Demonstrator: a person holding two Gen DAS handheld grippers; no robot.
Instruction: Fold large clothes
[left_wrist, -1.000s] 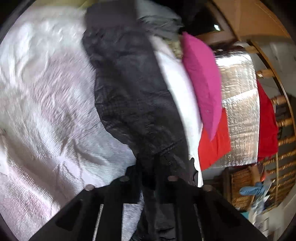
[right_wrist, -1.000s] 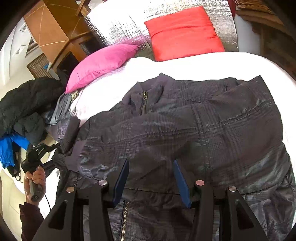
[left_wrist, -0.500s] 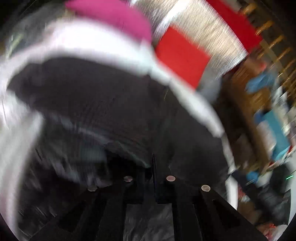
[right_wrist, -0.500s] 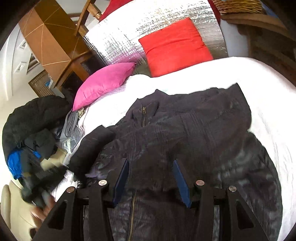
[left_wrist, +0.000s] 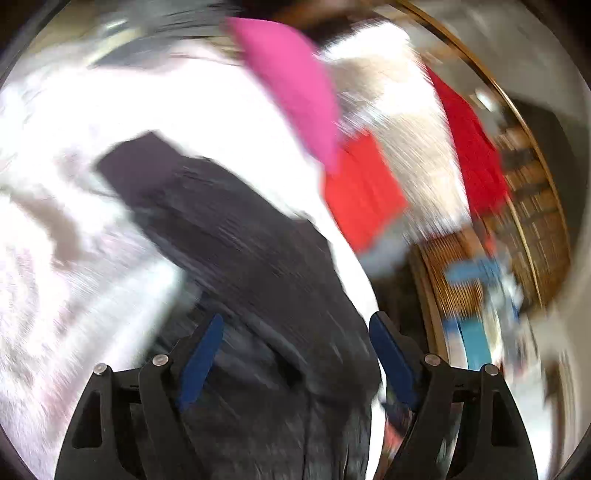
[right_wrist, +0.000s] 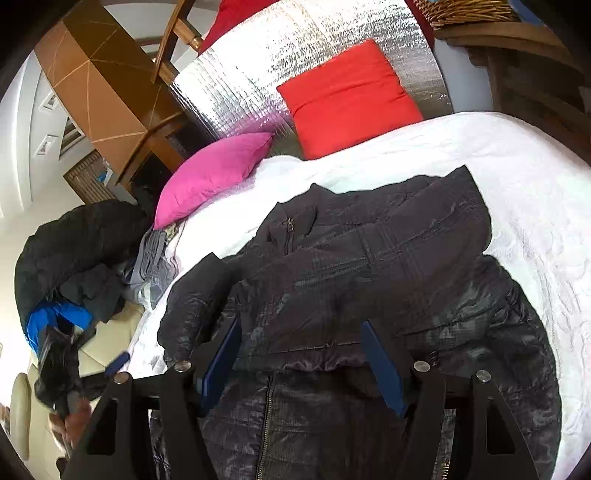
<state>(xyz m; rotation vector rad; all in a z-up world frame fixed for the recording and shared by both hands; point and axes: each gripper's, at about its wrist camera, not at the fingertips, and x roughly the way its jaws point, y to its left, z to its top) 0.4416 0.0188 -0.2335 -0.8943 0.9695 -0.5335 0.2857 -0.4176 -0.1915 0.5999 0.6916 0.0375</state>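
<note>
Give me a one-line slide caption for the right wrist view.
Right claw opening above a dark jacket spread on a white bedspread, pink pillow and red pillow behind.

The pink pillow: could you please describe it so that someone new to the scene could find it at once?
Start at the white bed, where a dark jacket lies spread. At its head, against the silver quilted panel, lie two pillows. The pink pillow lies nearest the heap of dark clothes; the red pillow beside it is squarer.

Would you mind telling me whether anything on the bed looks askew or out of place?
The dark quilted jacket lies crooked on the white bedspread, one sleeve bunched at the bed's edge. Loose clothes sit heaped beside the pink cushion.
</note>
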